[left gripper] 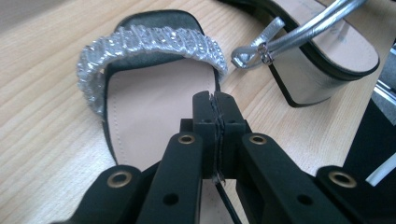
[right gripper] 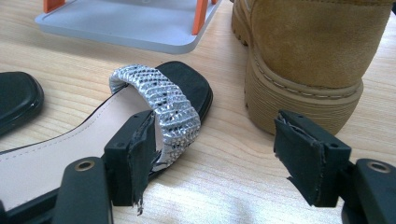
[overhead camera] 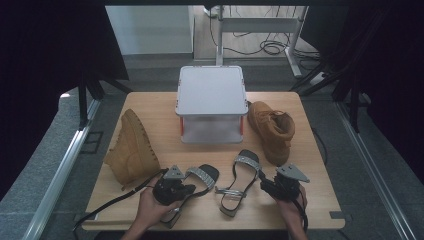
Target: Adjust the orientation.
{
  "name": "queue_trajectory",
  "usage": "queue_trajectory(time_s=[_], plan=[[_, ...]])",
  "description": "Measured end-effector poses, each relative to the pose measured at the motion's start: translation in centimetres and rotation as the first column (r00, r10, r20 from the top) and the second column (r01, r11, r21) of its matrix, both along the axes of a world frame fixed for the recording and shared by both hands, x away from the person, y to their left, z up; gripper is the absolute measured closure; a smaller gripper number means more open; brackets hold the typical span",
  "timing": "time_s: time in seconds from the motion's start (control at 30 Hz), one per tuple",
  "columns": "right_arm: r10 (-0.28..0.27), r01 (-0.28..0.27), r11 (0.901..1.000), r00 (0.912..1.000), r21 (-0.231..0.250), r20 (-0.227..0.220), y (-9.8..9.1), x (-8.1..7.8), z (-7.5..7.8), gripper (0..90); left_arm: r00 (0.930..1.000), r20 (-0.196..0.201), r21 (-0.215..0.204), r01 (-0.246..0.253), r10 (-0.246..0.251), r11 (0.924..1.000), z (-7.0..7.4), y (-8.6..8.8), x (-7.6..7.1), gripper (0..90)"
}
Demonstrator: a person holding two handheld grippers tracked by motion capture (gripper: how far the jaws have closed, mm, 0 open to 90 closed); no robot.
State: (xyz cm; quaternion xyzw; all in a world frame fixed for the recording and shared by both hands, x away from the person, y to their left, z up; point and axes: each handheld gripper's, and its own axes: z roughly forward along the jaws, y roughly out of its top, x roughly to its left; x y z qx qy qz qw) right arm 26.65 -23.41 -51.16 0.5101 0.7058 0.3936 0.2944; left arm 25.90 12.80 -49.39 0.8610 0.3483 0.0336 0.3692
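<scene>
I have the left tool (overhead camera: 176, 189) down over the left sandal (overhead camera: 197, 181) near the front edge of the worktop (overhead camera: 165, 107), and in the left gripper view its jaws are pressed together with a thin black strap (left gripper: 217, 140) pinched between the pads, just behind the sandal's glittery silver band (left gripper: 140, 44). That sandal lies flat, sole down, its toe pointing away from me and towards the right. The right tool (overhead camera: 278, 187) sits just to the right of the second sandal (overhead camera: 239, 181), and in the right gripper view its jaws stand wide apart with nothing between them; the left jaw is close beside that sandal's silver band (right gripper: 161, 102), though I cannot tell whether it touches. The two sandals lie side by side in the front middle of the worktop, close together. A tan boot (overhead camera: 131, 147) lies tipped on its side at the left, and its mate (overhead camera: 272, 127) stands upright at the right, just behind the right tool. A small grey two-level rack (overhead camera: 211, 102) with orange posts stands at the back middle, between the two boots.
</scene>
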Motion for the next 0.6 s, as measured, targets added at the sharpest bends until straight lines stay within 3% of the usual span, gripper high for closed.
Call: queue_trajectory(time_s=[0.3,0.6], plan=[[0.001,-0.001,1.0000,1.0000,-0.005,0.000,0.1,0.0,-0.1,30.1,0.9998,0.015,-0.009,-0.014,0.014,0.9999,0.6,0.9,0.1,88.9],[0.001,-0.001,1.0000,1.0000,0.002,-0.002,-0.1,-0.1,0.0,30.1,0.9974,0.051,-0.037,-0.050,0.051,0.9981,2.2,2.7,-0.1,88.8]])
